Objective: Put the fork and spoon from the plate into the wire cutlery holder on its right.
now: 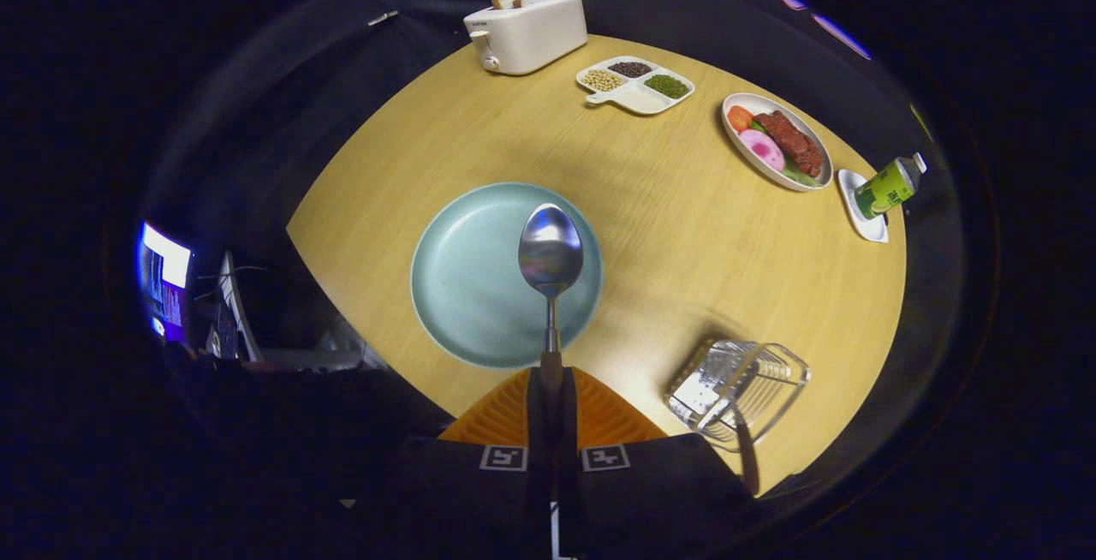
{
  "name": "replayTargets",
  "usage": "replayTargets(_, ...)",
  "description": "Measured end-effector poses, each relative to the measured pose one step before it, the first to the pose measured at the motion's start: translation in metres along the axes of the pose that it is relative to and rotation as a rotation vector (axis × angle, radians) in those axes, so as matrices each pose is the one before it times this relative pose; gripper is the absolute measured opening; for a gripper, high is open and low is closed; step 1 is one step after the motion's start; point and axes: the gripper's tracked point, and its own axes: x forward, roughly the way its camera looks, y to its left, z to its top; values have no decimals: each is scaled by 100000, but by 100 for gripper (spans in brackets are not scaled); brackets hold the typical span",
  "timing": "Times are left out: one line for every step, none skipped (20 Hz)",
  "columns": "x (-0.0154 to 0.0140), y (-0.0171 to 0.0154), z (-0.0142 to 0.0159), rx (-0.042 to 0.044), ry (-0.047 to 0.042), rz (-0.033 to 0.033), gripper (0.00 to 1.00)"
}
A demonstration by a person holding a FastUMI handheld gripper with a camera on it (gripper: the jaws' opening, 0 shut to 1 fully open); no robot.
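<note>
While the gripper (550, 389) clamps both fingers on its handle, the spoon (550, 253) points out at 12 o'clock, bowl above the plate (467, 277). At 3 o'clock from the fingers the holder (738, 389) lies on the table (676, 226), a dark handle, seemingly the fork (747, 457), sticking from it. Beyond the plate, at 12 o'clock, sits a toaster (526, 32).
</note>
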Motion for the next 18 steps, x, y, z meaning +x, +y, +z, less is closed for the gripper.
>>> replayTargets(-1575, -1567, -820, -1748, 2467, -2303, 8)
replayTargets(-1173, -1488, -1038, -1031, 2715, -1737, 8)
replayTargets(-1022, -1466, -939, -607, 2211, -1947, 8)
replayTargets(-804, -1334, -1100, -277, 3348, -1333, 8)
replayTargets(-520, -1434, -1248, -103, 4014, -1573, 8)
replayTargets(-406, -815, -869, -333, 4215, -1922, 8)
replayTargets(-418, -1357, -1138, -433, 4269, -1507, 8)
replayTargets(-252, -1211, -1052, -313, 4661, -864, 8)
replayTargets(328, -754, -702, -394, 4283, -175, 8)
replayTargets(264, -535, -520, -986, 4902, 122, 8)
replayTargets(666, -543, -373, -1243, 4785, -529, 8)
replayTargets(484, -498, -226, -1510, 5231, -552, 8)
replayTargets(389, -417, -122, -2602, 4836, -568, 8)
replayTargets(423, -441, 80, -2282, 4746, -589, 8)
replayTargets(569, -414, 378, -1422, 3821, -732, 8)
replayTargets(308, -173, 530, -908, 3131, -406, 8)
replayTargets(208, -40, 444, -592, 3148, 250, 8)
replayTargets(246, 59, 458, -245, 2465, 310, 8)
